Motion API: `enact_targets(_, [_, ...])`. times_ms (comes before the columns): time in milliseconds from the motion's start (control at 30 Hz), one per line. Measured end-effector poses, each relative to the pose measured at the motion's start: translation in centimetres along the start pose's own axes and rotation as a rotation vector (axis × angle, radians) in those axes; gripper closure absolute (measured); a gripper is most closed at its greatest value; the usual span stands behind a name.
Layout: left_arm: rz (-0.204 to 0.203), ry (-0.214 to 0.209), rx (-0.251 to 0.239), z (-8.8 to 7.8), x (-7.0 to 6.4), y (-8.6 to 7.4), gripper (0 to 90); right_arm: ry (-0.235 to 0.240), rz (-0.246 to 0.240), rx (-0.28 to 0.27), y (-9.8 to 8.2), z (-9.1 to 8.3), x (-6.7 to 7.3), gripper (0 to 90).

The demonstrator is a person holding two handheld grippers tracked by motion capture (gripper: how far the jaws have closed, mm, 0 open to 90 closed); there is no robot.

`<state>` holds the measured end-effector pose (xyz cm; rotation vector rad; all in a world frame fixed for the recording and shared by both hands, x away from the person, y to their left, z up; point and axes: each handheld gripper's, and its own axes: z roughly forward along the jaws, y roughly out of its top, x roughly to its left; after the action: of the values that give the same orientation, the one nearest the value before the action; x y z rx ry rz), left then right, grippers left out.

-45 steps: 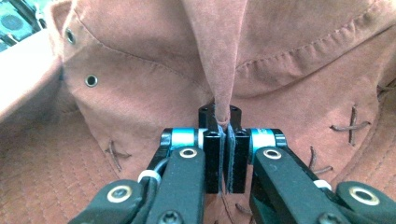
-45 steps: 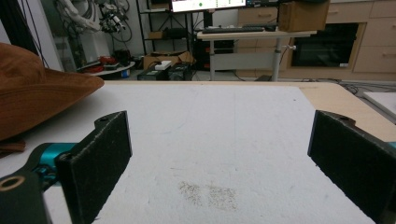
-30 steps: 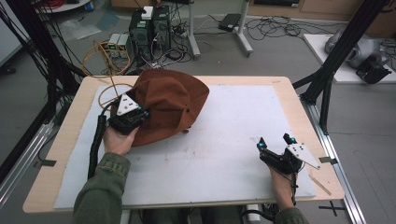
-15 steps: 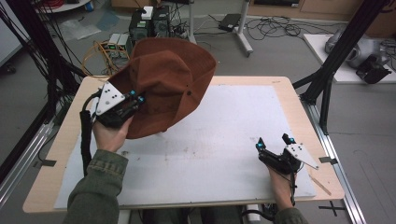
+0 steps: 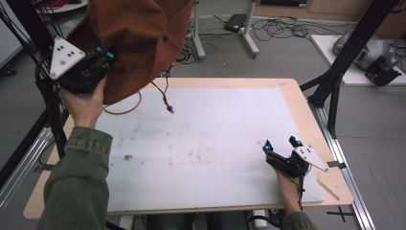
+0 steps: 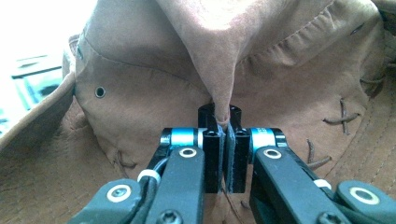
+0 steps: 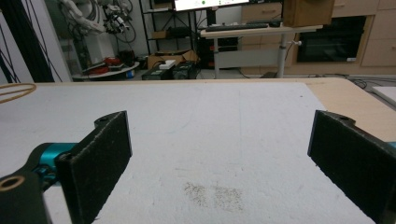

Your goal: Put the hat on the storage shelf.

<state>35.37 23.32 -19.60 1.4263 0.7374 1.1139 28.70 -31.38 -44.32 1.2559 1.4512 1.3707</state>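
Observation:
A brown suede hat [image 5: 139, 38] hangs high above the table's far left corner. My left gripper [image 5: 104, 52] is shut on a fold of its brim. In the left gripper view the pads pinch that fold of the hat [image 6: 140, 98] between them. A thin brown cord [image 5: 163, 93] dangles from the hat over the white mat [image 5: 215, 143]. My right gripper [image 5: 281, 143] rests near the mat's near right edge, its jaws wide open. Between the right gripper's pads [image 7: 100, 158] there is only bare mat.
A loop of tan cable [image 5: 127, 109] lies on the table's far left part. Black frame posts [image 5: 344, 62] stand at both sides of the wooden table [image 5: 306, 115]. Cables and equipment lie on the floor beyond it.
My left gripper has lifted the hat off the mat and up to the far left, the cord now hanging free. The right gripper has stayed where it was.

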Motion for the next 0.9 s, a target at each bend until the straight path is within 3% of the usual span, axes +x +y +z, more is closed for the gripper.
enact_targets(33, [0.0,0.0,0.0,0.0,0.0,0.0,87.5,0.003,0.001,0.0,0.0,0.0,0.0,5.4])
enact_targets(67, [0.016,0.035,0.011,0.6,1.3,0.3,87.5,0.004,0.002,-0.002,0.0,0.0,0.0,5.4])
enact_targets(100, [0.016,0.035,0.011,0.6,1.3,0.3,87.5,0.006,0.003,-0.002,0.1,0.0,0.0,5.4])
enact_targets(167, [0.014,0.085,0.018,1.7,3.3,0.7,87.5,0.01,0.004,-0.002,0.1,0.0,0.0,5.4])
enact_targets(267, [-0.015,0.122,0.035,2.8,5.7,0.8,87.4,0.015,0.003,-0.003,0.1,-0.1,0.1,5.5])
enact_targets(467, [-0.031,0.182,0.146,5.1,9.4,-1.1,87.4,0.013,-0.001,0.0,0.1,-0.1,0.2,5.4])
enact_targets(500, [-0.031,0.182,0.146,5.1,9.4,-1.1,87.4,0.014,-0.012,-0.001,0.1,-0.1,0.2,5.4])
enact_targets(567, [-0.032,0.188,0.221,6.3,10.1,-2.6,87.3,0.016,-0.018,-0.002,0.0,0.0,0.3,5.4])
enact_targets(733, [-0.049,0.181,0.29,7.9,10.2,-4.3,87.3,0.027,-0.02,0.007,-0.1,0.0,0.6,5.4])
enact_targets(767, [-0.056,0.176,0.325,8.5,10.2,-5.1,87.3,0.031,-0.021,0.015,-0.1,0.0,0.8,5.4])
enact_targets(900, [-0.064,0.173,0.345,8.9,10.0,-6.2,87.3,0.033,-0.031,0.011,-0.1,0.0,0.9,5.4])
